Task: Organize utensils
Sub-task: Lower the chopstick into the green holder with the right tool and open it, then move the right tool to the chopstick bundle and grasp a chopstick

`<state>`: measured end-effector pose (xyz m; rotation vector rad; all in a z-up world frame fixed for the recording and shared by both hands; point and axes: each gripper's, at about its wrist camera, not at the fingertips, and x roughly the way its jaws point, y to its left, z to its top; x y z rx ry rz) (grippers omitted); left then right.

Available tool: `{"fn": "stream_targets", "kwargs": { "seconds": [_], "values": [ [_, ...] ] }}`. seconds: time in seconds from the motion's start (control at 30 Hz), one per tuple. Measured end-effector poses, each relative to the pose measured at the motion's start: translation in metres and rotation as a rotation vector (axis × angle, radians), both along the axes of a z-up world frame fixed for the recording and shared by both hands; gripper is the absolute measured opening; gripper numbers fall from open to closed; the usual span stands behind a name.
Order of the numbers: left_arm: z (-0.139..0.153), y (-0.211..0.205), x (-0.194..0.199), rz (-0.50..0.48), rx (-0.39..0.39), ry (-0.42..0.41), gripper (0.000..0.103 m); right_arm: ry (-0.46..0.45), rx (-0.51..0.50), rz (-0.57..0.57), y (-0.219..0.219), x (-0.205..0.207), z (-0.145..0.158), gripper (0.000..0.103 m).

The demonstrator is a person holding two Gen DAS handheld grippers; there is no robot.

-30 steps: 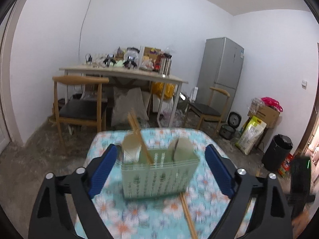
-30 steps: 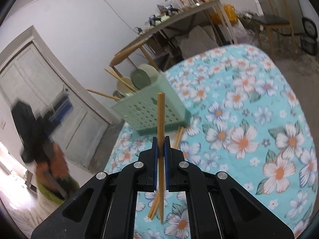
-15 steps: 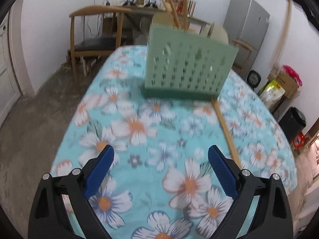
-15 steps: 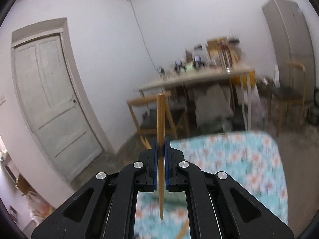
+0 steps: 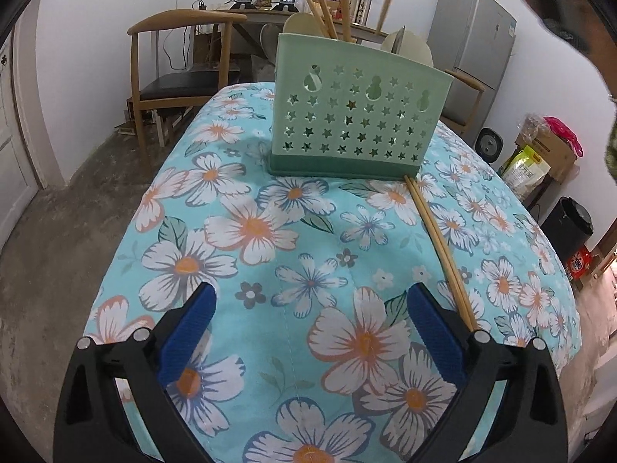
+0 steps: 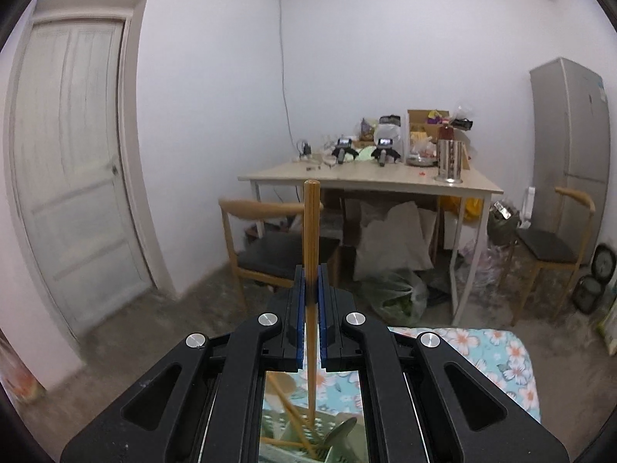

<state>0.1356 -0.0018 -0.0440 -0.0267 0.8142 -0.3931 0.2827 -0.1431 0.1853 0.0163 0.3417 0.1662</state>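
Observation:
A green perforated utensil basket [image 5: 354,115] stands on the floral tablecloth [image 5: 270,239], with chopsticks [image 5: 322,4] and pale spoons sticking out of it. A loose pair of chopsticks [image 5: 437,247] lies on the cloth, running from the basket's right corner toward me. My left gripper [image 5: 308,332] is open and empty, low over the cloth in front of the basket. My right gripper [image 6: 310,293] is shut on an upright chopstick [image 6: 311,231]. Its lower end hangs over the basket [image 6: 308,440], seen below between the gripper arms.
Beyond the table stand a wooden chair [image 5: 185,69], a cluttered white table [image 6: 370,181], a second chair [image 6: 555,247] and a grey fridge [image 6: 570,146]. A white door [image 6: 73,177] is at the left. A black bin [image 5: 570,227] and bags sit at the right.
My left gripper has pulled back from the basket and now looks down on the cloth. My right gripper has lifted the chopstick and carried it to above the basket.

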Motion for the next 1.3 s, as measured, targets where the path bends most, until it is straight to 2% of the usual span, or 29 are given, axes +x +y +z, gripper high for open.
{"fn": "stream_targets", "kwargs": {
  "seconds": [0.27, 0.3, 0.37, 0.4, 0.43, 0.6, 0.77, 0.9, 1.03, 1.17, 1.3],
  "values": [
    [-0.001, 0.000, 0.001, -0.009, 0.000, -0.005, 0.097, 0.141, -0.169, -0.001, 0.023, 0.020, -0.055, 0.004],
    [-0.002, 0.001, 0.001, -0.008, -0.002, 0.000, 0.097, 0.151, -0.178, -0.004, 0.024, 0.020, -0.057, 0.007],
    [-0.003, 0.002, 0.002, -0.005, -0.003, 0.007, 0.097, 0.171, -0.185, -0.005, 0.024, 0.018, -0.059, 0.019],
    [-0.003, 0.002, 0.003, -0.004, -0.005, 0.009, 0.097, 0.171, -0.181, -0.012, 0.021, 0.017, -0.058, 0.028],
    [-0.004, 0.002, 0.003, -0.002, -0.006, 0.012, 0.097, 0.170, -0.172, -0.015, 0.019, 0.016, -0.056, 0.033],
    [-0.005, 0.002, 0.004, 0.009, -0.006, 0.022, 0.097, 0.160, -0.107, -0.021, 0.003, 0.002, -0.042, 0.039],
    [-0.004, 0.001, 0.003, 0.013, -0.004, 0.027, 0.097, 0.152, 0.015, -0.002, -0.023, -0.033, -0.030, 0.044],
    [-0.004, 0.000, 0.003, 0.016, 0.002, 0.035, 0.097, 0.205, 0.133, 0.019, -0.049, -0.072, -0.038, 0.046],
    [-0.004, -0.003, 0.003, 0.019, 0.024, 0.045, 0.097, 0.360, 0.276, 0.049, -0.069, -0.099, -0.080, 0.048],
    [-0.011, -0.011, 0.006, 0.020, 0.094, 0.076, 0.097, 0.581, 0.418, 0.058, -0.078, -0.123, -0.157, 0.048],
    [-0.022, -0.019, 0.006, 0.012, 0.156, 0.107, 0.097, 0.688, 0.535, 0.058, -0.077, -0.145, -0.213, 0.046]
  ]
}}
